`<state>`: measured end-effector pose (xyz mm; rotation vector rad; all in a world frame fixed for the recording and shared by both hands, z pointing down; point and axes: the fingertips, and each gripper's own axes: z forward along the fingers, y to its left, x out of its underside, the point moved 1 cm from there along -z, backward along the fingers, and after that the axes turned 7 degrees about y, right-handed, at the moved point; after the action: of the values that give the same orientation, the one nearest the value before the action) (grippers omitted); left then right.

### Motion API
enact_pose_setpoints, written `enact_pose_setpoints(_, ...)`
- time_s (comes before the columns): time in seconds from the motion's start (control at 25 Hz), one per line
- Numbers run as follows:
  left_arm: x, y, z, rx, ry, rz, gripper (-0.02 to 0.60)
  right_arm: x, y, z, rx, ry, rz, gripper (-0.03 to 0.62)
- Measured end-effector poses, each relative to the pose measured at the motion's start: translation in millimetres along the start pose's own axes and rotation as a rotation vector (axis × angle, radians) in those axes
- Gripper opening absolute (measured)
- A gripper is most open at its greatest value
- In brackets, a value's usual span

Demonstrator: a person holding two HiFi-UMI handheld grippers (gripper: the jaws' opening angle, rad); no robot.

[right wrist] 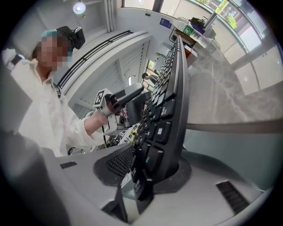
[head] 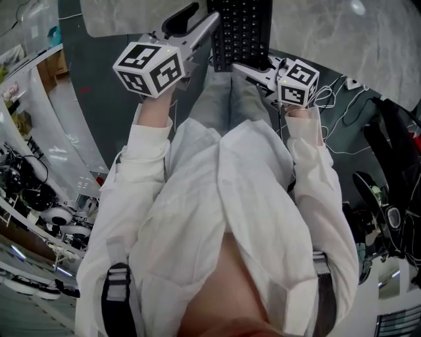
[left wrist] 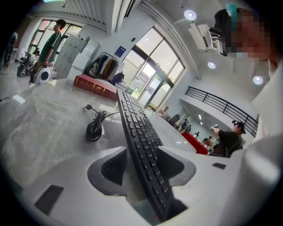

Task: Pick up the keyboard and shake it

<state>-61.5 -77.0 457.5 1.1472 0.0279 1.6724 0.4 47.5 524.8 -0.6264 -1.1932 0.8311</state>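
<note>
A black keyboard (head: 240, 33) is held up on edge over the pale marble table (head: 342, 33). My right gripper (head: 245, 67) is shut on its near end; in the right gripper view the pads press both faces of the keyboard (right wrist: 170, 88) inside the right gripper (right wrist: 146, 165). My left gripper (head: 214, 20) sits at the keyboard's left edge. In the left gripper view the keyboard (left wrist: 141, 150) runs between the jaws of the left gripper (left wrist: 141, 165), which stand open with a gap on the key side.
The keyboard's coiled black cable (left wrist: 94, 128) lies on the marble table (left wrist: 40, 123). A red box (left wrist: 95, 86) rests at the table's far side. White cables (head: 342, 118) trail on the dark floor at right. Equipment racks (head: 39, 197) stand at left. People are in the background.
</note>
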Motion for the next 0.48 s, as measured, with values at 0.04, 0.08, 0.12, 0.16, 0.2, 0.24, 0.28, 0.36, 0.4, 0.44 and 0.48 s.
enact_pose_setpoints(0.04,0,0,2,0.011,0.009,-0.002,0.209,0,0,0,0.001,0.001,-0.002,0.155)
enact_pose_setpoints(0.08,0,-1,4,0.021,0.02,-0.001,0.215,0,0,-1,0.002,0.002,-0.005,0.155)
enact_pose_setpoints(0.12,0,-1,6,0.029,0.032,0.001,0.223,-1,0,-1,0.003,0.003,-0.006,0.155)
enact_pose_setpoints(0.16,-1,-1,7,0.035,0.041,0.0,0.229,-2,1,0,0.003,0.005,-0.007,0.153)
enact_pose_setpoints(0.2,-2,0,9,0.04,0.045,-0.004,0.232,-3,1,0,0.003,0.007,-0.008,0.153)
enact_pose_setpoints(0.24,-3,1,10,0.044,0.044,-0.011,0.238,-4,2,0,0.003,0.01,-0.008,0.152)
enact_pose_setpoints(0.28,-4,2,12,0.048,0.043,-0.019,0.242,-5,2,0,0.003,0.012,-0.009,0.152)
enact_pose_setpoints(0.36,-5,4,14,0.055,0.041,-0.026,0.252,-4,3,0,0.004,0.013,-0.009,0.15)
enact_pose_setpoints(0.4,-6,3,15,0.06,0.042,-0.025,0.256,-3,3,0,0.003,0.011,-0.009,0.15)
enact_pose_setpoints(0.44,-7,3,16,0.067,0.042,-0.027,0.259,-2,2,0,0.002,0.008,-0.009,0.15)
enact_pose_setpoints(0.48,-9,3,16,0.075,0.04,-0.03,0.261,-1,2,0,0.002,0.004,-0.01,0.15)
